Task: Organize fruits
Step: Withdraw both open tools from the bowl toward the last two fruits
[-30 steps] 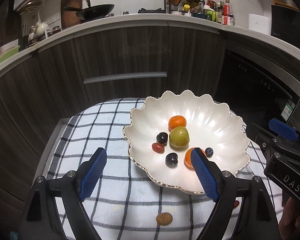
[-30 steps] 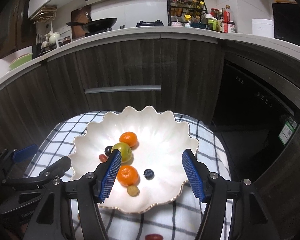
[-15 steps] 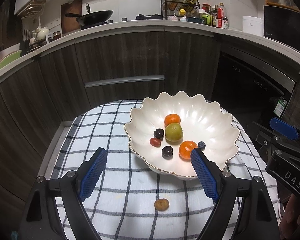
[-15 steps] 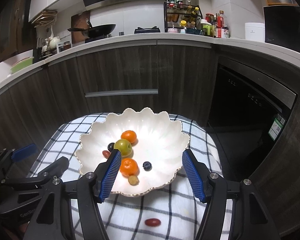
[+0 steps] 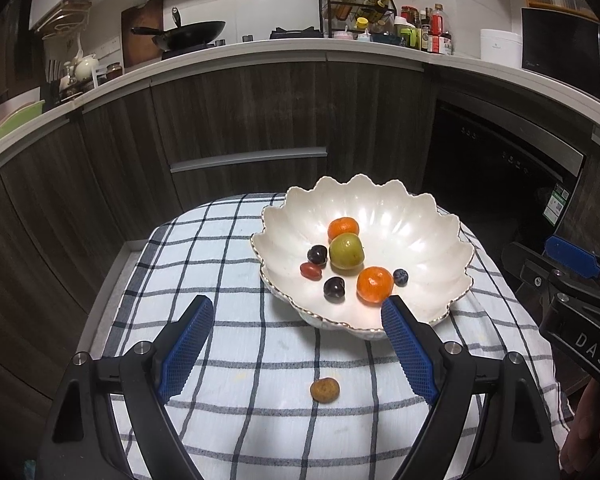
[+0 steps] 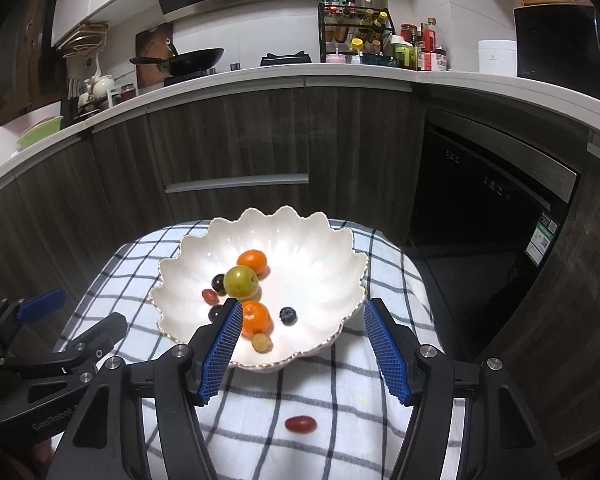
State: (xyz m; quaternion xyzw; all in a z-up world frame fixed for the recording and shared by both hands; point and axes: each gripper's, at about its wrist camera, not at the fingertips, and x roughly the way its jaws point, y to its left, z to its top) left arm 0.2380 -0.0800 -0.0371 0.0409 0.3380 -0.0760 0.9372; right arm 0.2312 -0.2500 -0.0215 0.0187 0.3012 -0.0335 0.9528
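A white scalloped bowl [image 5: 440,216] stands on a checked cloth and holds two oranges [image 5: 374,284], a green fruit [image 5: 346,251], two dark grapes [image 5: 334,289], a red cherry tomato [image 5: 310,271] and a blueberry [image 5: 400,277]. In the right wrist view a small yellowish fruit [image 6: 261,343] also lies near the bowl's [image 6: 352,256] front rim. A small brown fruit [image 5: 324,390] lies loose on the cloth, just short of my left gripper [image 5: 296,308], which is open and empty. A loose red cherry tomato [image 6: 300,424] lies on the cloth below my right gripper [image 6: 304,310], also open and empty.
The checked cloth [image 5: 220,248] covers a small table that ends close behind the bowl and at the left. Dark wooden cabinets [image 5: 240,120] rise beyond, with a dishwasher [image 6: 492,200] to the right. A wok [image 5: 188,36] and spice rack [image 6: 356,32] sit on the far counter.
Both grippers have drawn back from the bowl, which now looks smaller and farther off. More of the cloth, the loose brown fruit and the loose cherry tomato show in front of the fingers.
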